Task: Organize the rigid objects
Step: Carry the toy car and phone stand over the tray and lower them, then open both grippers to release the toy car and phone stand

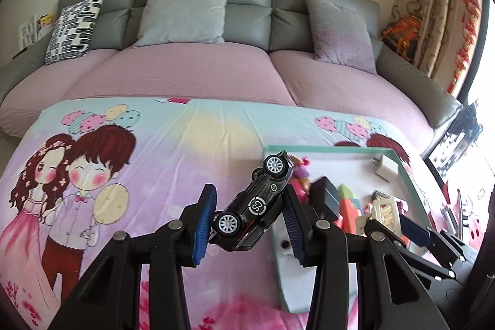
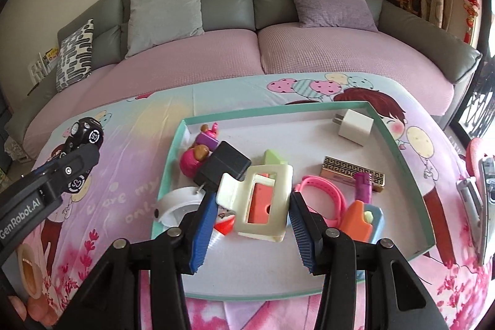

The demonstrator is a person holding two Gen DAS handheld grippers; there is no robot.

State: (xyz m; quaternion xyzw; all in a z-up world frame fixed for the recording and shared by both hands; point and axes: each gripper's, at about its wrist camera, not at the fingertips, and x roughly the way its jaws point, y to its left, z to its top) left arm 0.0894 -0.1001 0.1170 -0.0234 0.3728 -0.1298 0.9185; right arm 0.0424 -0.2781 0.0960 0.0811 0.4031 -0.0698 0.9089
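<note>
The left gripper [image 1: 249, 217] is clamped on the small black die-cast toy car [image 1: 258, 201], tilted nose-up in the air just left of the shallow teal-rimmed cardboard tray [image 2: 399, 156] on the cartoon-print worktop cloth [image 1: 161, 150]. Over in the tray, the right gripper [image 2: 252, 229] straddles the cream plastic claw hair clip [image 2: 263, 203], pads touching or nearly so, though I can't tell if it's truly clamped. The risk: the skewed car could pivot and drop, or the springy clip could squirt out among the crowded toys.

Glossy black toy car [image 1: 258, 203], smooth finish
</note>
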